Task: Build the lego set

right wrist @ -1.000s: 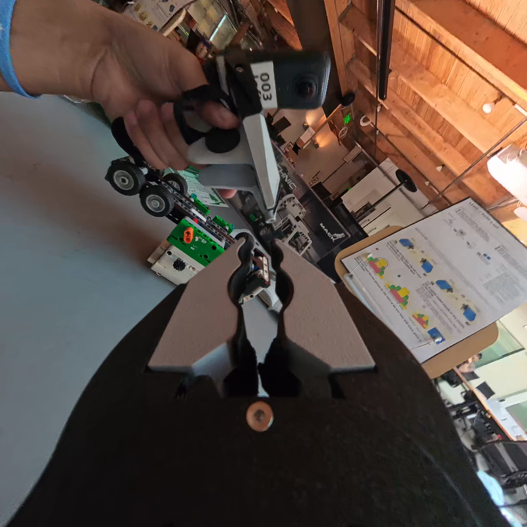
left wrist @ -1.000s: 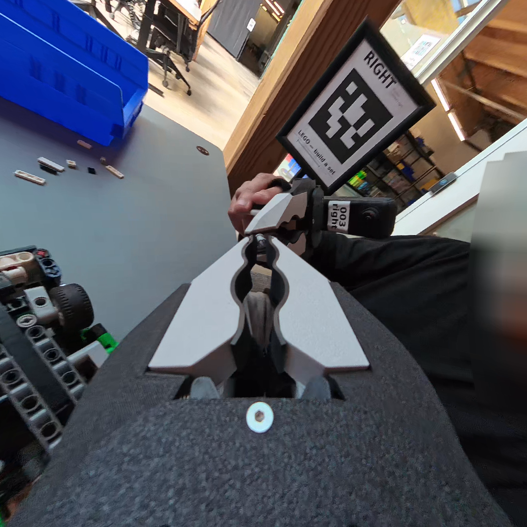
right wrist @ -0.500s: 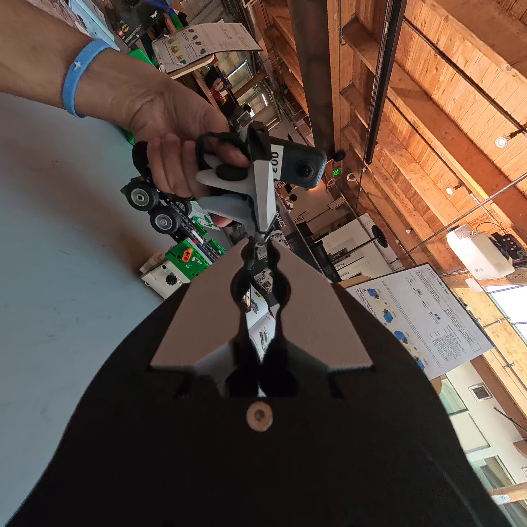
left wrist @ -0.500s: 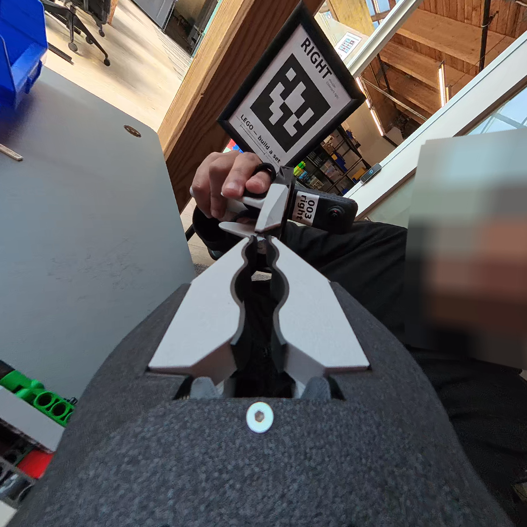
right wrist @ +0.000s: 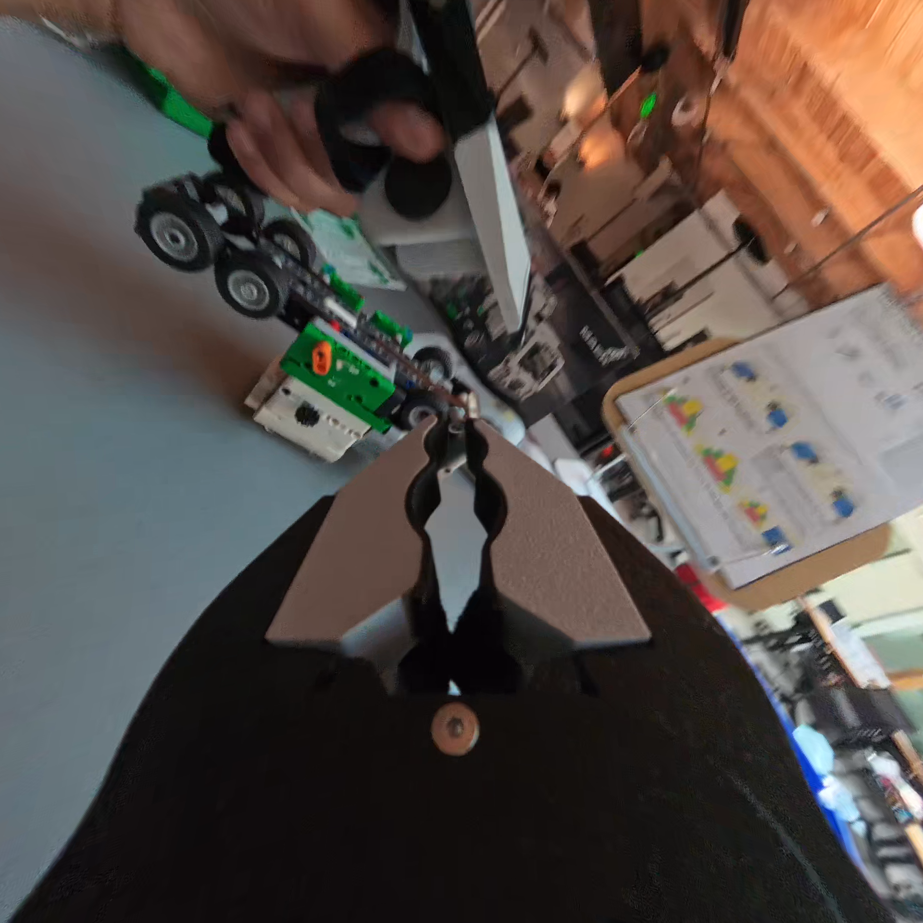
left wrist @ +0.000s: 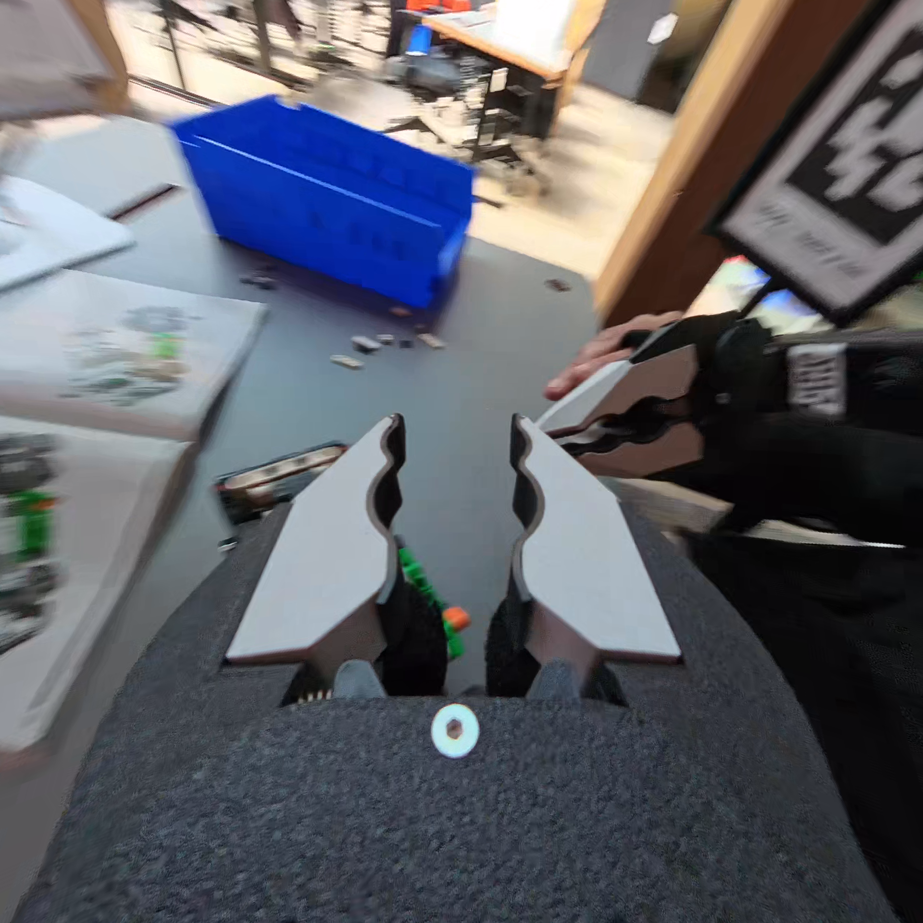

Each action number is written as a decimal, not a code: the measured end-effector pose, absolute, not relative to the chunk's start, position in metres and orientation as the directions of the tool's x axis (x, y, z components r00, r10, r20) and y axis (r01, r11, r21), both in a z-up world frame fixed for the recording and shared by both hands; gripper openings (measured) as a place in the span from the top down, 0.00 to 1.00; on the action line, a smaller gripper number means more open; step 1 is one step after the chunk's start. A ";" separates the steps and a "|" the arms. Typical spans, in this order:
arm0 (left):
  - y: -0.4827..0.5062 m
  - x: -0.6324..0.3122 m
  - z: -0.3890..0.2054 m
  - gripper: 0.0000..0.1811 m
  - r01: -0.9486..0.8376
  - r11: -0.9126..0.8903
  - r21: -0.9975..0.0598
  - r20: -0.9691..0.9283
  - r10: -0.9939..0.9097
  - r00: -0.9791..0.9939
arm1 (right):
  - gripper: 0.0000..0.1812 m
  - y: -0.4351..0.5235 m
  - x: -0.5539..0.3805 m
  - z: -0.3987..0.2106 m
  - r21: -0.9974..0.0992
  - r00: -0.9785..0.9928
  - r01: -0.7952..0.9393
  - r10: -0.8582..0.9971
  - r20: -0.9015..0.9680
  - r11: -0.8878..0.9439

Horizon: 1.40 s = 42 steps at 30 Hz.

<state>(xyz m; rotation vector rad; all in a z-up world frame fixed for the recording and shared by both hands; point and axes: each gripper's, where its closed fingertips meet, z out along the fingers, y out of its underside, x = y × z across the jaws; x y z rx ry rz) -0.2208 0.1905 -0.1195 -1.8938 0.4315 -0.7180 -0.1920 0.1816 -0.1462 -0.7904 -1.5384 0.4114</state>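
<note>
Left wrist view is smeared by motion. The left gripper has its jaws spread wide, with bare dark table between the tips and nothing held. A green lego piece with an orange tip shows low in the gap near the base of the left finger, lying below the jaws rather than in them. Ahead on the table stands a blue bin, with a scatter of small loose lego pieces just in front of it. Open instruction pages lie to the left. At the right, a hand holds the right gripper, whose tips come just beside the left gripper's right finger.

Right wrist view shows the right gripper with its jaws nearly closed, pinching a small grey lego piece between the tips; blur hides its exact shape. Beyond the tips, the partly built lego truck rests on the table, with black wheels, a green and white body and an orange pin on top. Above it a hand holds the left gripper. A printed sheet on a clipboard stands at the right.
</note>
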 end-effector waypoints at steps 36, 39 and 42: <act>0.213 -0.304 -0.182 0.84 0.099 -0.516 -0.851 0.345 -0.407 0.846 | 0.97 0.207 -0.252 -0.200 -0.770 0.067 0.416 0.829 0.556 0.483; 0.215 -0.303 -0.183 0.84 0.085 -0.511 -0.855 0.327 -0.405 0.854 | 0.97 0.207 -0.254 -0.203 -0.771 0.065 0.419 0.831 0.552 0.479; 0.215 -0.303 -0.187 0.84 0.063 -0.516 -0.854 0.308 -0.403 0.862 | 0.97 0.208 -0.253 -0.202 -0.772 0.073 0.418 0.829 0.555 0.479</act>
